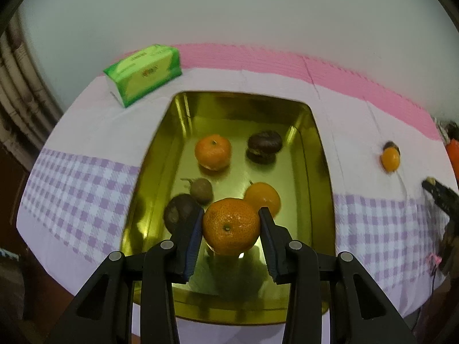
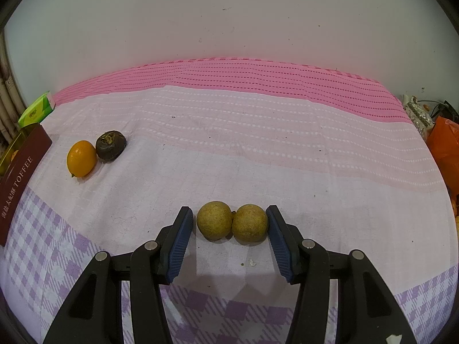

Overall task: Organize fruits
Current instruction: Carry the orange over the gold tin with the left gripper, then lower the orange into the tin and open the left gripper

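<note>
My left gripper [image 1: 231,212] is shut on a mandarin [image 1: 231,229], held just above the near end of a gold tin [image 1: 324,172]. Inside the tin lie another mandarin [image 1: 213,152], a smooth orange fruit [image 1: 265,196], two dark brown fruits [image 1: 264,146] [image 1: 179,213] and a small brown fruit [image 1: 201,190]. My right gripper [image 2: 228,210] stands open around two tan round fruits [image 2: 213,220] [image 2: 249,223] side by side on the cloth. Its right pad is at the right fruit; a gap separates the left pad from the left fruit.
A small orange fruit [image 2: 81,158] and a dark brown fruit [image 2: 110,146] lie together on the cloth right of the tin's dark red side [image 2: 17,177]. A green tissue pack [image 1: 143,73] sits behind the tin. An orange bag [image 2: 444,149] lies at the far right edge.
</note>
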`<action>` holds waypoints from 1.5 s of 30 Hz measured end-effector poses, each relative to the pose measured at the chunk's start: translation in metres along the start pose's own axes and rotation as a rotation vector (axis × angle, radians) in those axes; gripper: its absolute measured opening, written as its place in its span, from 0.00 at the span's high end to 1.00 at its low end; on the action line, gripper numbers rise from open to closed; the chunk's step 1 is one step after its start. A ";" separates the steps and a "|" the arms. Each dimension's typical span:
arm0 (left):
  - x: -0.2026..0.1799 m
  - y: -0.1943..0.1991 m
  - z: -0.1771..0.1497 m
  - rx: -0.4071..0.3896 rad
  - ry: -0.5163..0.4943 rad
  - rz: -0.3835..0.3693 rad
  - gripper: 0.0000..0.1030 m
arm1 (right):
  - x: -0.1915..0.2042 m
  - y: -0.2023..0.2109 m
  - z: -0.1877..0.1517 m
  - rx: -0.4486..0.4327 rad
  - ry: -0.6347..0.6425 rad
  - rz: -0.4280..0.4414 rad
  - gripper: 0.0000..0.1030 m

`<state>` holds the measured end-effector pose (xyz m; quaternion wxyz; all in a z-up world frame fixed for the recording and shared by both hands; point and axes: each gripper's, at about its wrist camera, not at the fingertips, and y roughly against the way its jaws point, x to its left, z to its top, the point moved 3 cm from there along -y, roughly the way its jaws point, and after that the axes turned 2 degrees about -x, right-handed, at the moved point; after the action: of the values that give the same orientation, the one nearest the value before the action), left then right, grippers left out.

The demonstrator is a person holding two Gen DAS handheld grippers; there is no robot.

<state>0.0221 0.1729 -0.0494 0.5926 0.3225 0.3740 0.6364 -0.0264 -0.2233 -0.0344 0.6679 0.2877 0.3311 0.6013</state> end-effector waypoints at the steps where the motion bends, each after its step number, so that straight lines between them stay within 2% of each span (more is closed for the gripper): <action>1: -0.002 -0.001 -0.001 0.010 -0.003 -0.007 0.62 | 0.000 0.000 0.000 0.000 0.000 0.000 0.51; 13: -0.022 -0.007 -0.012 0.058 -0.046 -0.026 0.61 | -0.001 -0.001 0.000 0.000 0.001 0.000 0.49; 23: -0.020 -0.009 -0.024 0.094 -0.013 -0.036 0.61 | 0.000 -0.001 0.001 0.001 0.005 0.002 0.47; 36: -0.031 -0.004 -0.035 0.093 -0.050 -0.044 0.61 | 0.001 -0.001 0.000 0.001 0.009 -0.001 0.46; 45: -0.037 -0.002 -0.036 0.075 -0.083 -0.009 0.61 | 0.002 -0.001 0.000 0.001 0.011 -0.001 0.45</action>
<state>-0.0038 0.1328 -0.0683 0.5979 0.3690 0.3740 0.6054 -0.0258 -0.2217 -0.0360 0.6661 0.2847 0.3352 0.6024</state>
